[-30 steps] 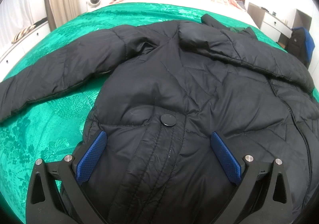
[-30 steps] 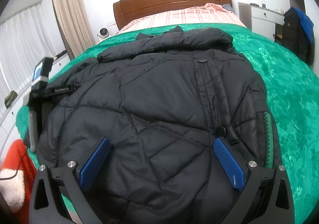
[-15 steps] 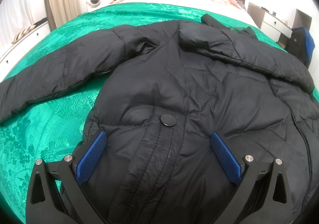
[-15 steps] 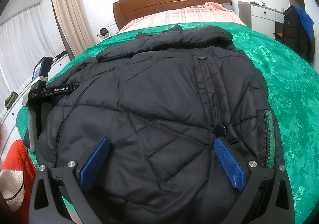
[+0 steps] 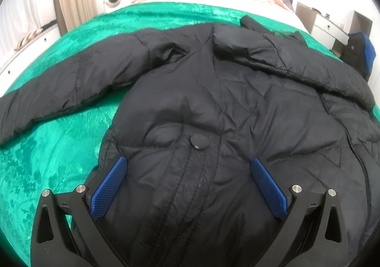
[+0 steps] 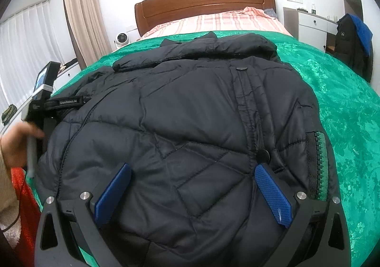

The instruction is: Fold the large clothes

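- The left gripper (image 5: 187,181), black-framed with blue textured pads (image 5: 109,189), sits nearest in its own view, its fingers spread wide over the near hem of the black quilted puffer jacket (image 5: 237,105); nothing is pinched between them.
- The right gripper (image 6: 193,189), of the same make, is likewise spread apart above the jacket's near right part (image 6: 190,124), its pads resting on or just over the fabric, which of the two I cannot tell.
- Just beyond the left gripper lies a round black snap button (image 5: 199,142) on the jacket's stitched placket.
- In the right wrist view the person's left hand (image 6: 16,146) shows at the near left edge, clasping the other gripper's handle beside the jacket.
- The jacket lies flat, front up, on the green patterned bedspread (image 5: 47,148), with one sleeve (image 5: 66,86) stretched out to the left and the other folded across the chest.
- A green-toothed zipper (image 6: 320,162) shows along the jacket's near right edge.
- Farther back lies the pink plaid bedding (image 6: 213,22), then the brown wooden headboard (image 6: 204,3).
- Far right stands a white cabinet (image 6: 311,27), with a dark coat with a blue lining (image 6: 353,39) hanging beside it.
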{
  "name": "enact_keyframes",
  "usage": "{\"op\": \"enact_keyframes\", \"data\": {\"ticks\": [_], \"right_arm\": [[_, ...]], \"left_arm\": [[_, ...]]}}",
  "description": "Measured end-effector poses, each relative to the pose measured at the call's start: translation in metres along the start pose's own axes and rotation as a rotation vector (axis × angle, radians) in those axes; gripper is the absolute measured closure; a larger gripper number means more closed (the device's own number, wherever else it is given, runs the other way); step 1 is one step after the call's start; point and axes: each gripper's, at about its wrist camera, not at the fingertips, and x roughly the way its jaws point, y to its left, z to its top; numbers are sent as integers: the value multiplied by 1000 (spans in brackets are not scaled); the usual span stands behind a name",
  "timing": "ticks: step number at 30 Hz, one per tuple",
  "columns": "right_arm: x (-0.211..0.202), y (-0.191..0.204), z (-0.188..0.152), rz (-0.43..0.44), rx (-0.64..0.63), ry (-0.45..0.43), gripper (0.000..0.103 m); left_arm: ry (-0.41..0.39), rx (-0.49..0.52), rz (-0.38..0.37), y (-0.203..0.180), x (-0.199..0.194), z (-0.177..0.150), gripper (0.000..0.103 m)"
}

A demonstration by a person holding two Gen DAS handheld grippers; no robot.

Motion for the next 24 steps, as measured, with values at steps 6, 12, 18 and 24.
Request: {"op": "enact_keyframes", "data": {"ticks": [6, 12, 18, 24], "right_arm": [[0, 0, -1, -1, -12, -2, 0], [1, 3, -1, -13, -15, -3, 0], [2, 3, -1, -16, -18, -5, 0], [3, 5, -2, -31, -32, -11, 0]], "left_arm": [[74, -63, -133, 34, -38, 14, 1], [-57, -328, -173, 173, -104, 34, 0], [-23, -671, 128, 345, -77, 15, 0], [18, -837, 100, 403, -31, 3, 1]]}}
